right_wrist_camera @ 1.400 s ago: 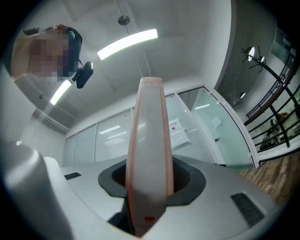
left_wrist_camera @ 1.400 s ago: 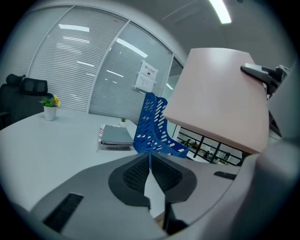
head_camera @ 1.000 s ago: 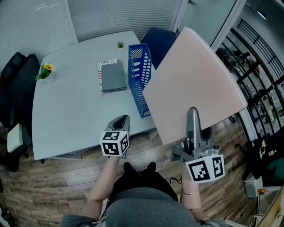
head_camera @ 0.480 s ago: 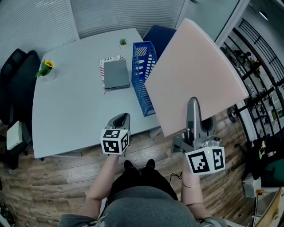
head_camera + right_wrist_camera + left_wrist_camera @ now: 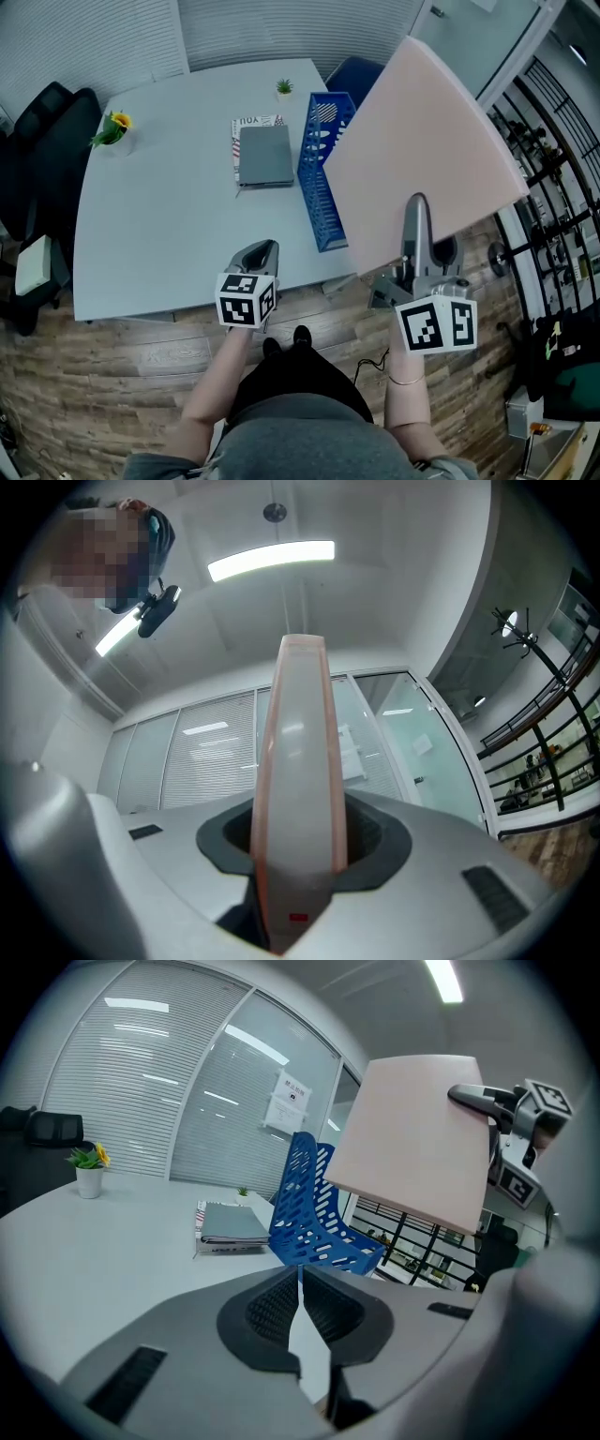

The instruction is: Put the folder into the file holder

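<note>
Head view, right side: my right gripper (image 5: 415, 208) is clamped on the near edge of the pink folder (image 5: 427, 141). I hold the folder up in the air, tilted, with its broad face toward the camera. It sits to the right of the blue file holder (image 5: 323, 178) and overlaps that holder's right side in the picture. It is outside the holder, not in it.

Right gripper view confirms the grip. The folder stands edge-on between my two jaws, with a pad pressed against each face, and rises away from them toward the ceiling lights.

My left gripper (image 5: 260, 251) hangs over the near edge of the pale table (image 5: 159, 225), well apart from the folder. Left gripper view shows its jaws together with nothing between them, pointing toward the holder.

The file holder stands upright on the right part of the table, its long side running from near to far. Just left of it, a grey notebook (image 5: 265, 155) lies flat on a printed book (image 5: 253, 123). A small green plant (image 5: 283, 88) stands at the far edge of the table, and a pot with a yellow flower (image 5: 114, 127) at its far left corner. A black chair (image 5: 42, 141) stands left of the table. A blue chair (image 5: 361, 73) shows beyond the holder, partly hidden by the folder.
</note>
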A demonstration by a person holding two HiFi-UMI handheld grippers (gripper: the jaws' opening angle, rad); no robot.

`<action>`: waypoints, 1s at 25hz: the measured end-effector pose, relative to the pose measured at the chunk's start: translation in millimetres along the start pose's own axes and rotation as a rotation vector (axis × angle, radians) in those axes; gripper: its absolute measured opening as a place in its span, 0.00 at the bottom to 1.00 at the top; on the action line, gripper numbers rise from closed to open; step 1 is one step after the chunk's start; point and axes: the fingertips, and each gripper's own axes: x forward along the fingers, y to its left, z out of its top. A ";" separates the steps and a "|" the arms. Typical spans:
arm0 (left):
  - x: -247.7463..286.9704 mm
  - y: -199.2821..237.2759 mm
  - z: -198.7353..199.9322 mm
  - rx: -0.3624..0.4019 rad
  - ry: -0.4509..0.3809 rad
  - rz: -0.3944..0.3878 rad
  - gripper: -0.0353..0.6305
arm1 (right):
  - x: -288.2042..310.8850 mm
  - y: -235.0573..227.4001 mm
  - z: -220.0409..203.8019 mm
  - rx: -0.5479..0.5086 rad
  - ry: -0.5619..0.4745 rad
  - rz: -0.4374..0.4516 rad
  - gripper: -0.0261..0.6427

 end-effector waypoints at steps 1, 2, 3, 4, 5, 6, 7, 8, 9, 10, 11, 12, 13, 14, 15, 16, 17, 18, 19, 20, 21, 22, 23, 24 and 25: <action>0.1 2.3 -0.1 -0.002 0.000 0.004 0.10 | 4.1 0.2 -1.8 -0.002 0.000 0.003 0.28; 0.2 4.9 0.0 -0.005 -0.001 0.009 0.10 | 8.4 0.3 -3.9 -0.003 0.000 0.007 0.28; 0.3 8.1 0.3 -0.007 -0.002 0.015 0.10 | 13.0 0.4 -6.3 -0.005 0.002 0.010 0.28; 0.6 11.6 0.7 -0.009 -0.003 0.021 0.10 | 17.7 0.5 -8.8 -0.006 0.003 0.012 0.28; 0.8 15.3 1.3 -0.012 -0.003 0.028 0.10 | 22.3 0.5 -11.0 -0.008 0.005 0.013 0.28; 0.9 18.9 2.0 -0.015 -0.003 0.035 0.10 | 26.7 0.3 -13.0 -0.011 0.006 0.013 0.28; 0.9 22.2 2.8 -0.019 -0.004 0.042 0.10 | 30.7 -0.3 -14.7 -0.013 0.007 0.013 0.28; 0.8 25.3 3.8 -0.023 -0.006 0.049 0.10 | 34.2 -1.1 -16.1 -0.015 0.008 0.013 0.28; 0.7 28.0 4.9 -0.025 -0.008 0.055 0.10 | 37.5 -1.9 -17.4 -0.017 0.008 0.012 0.28; 0.7 30.6 6.1 -0.027 -0.011 0.060 0.10 | 40.9 -2.6 -18.5 -0.020 0.007 0.013 0.28; 0.9 32.9 7.4 -0.029 -0.014 0.064 0.10 | 44.4 -3.4 -19.7 -0.023 0.006 0.013 0.28; 1.4 34.9 8.5 -0.031 -0.016 0.068 0.10 | 48.2 -4.1 -20.9 -0.026 0.004 0.014 0.28; 1.9 36.7 9.4 -0.033 -0.017 0.071 0.10 | 52.1 -4.8 -22.1 -0.031 0.002 0.015 0.28; 2.4 38.3 10.0 -0.034 -0.017 0.074 0.10 | 56.1 -5.3 -23.4 -0.037 0.001 0.016 0.28; 2.9 39.9 10.2 -0.036 -0.016 0.078 0.10 | 59.9 -5.7 -24.8 -0.042 0.000 0.017 0.28; 3.5 41.5 10.5 -0.039 -0.015 0.081 0.10 | 63.6 -6.2 -26.3 -0.048 -0.001 0.017 0.28; 4.2 42.9 10.6 -0.041 -0.014 0.084 0.10 | 67.1 -6.8 -27.8 -0.052 -0.002 0.016 0.28; 5.0 44.4 10.6 -0.044 -0.013 0.087 0.10 | 70.3 -7.5 -29.6 -0.055 -0.004 0.016 0.28; 5.7 45.8 10.2 -0.046 -0.011 0.091 0.10 | 73.1 -8.2 -31.4 -0.056 -0.005 0.015 0.28; 6.1 47.4 9.7 -0.048 -0.009 0.094 0.10 | 75.6 -8.7 -33.4 -0.056 -0.007 0.014 0.28; 6.2 49.0 9.2 -0.049 -0.006 0.097 0.10 | 77.8 -9.1 -35.2 -0.055 -0.009 0.013 0.28; 6.1 50.7 8.9 -0.050 -0.004 0.101 0.10 | 79.9 -9.5 -36.8 -0.054 -0.011 0.012 0.28; 6.2 52.5 8.8 -0.052 -0.002 0.105 0.10 | 81.8 -9.8 -38.2 -0.055 -0.012 0.009 0.28; 6.2 54.1 8.9 -0.053 0.000 0.109 0.10 | 83.6 -10.0 -39.5 -0.060 -0.013 0.007 0.28; 6.4 55.4 8.9 -0.056 0.001 0.113 0.10 | 85.2 -10.1 -40.8 -0.067 -0.013 0.005 0.28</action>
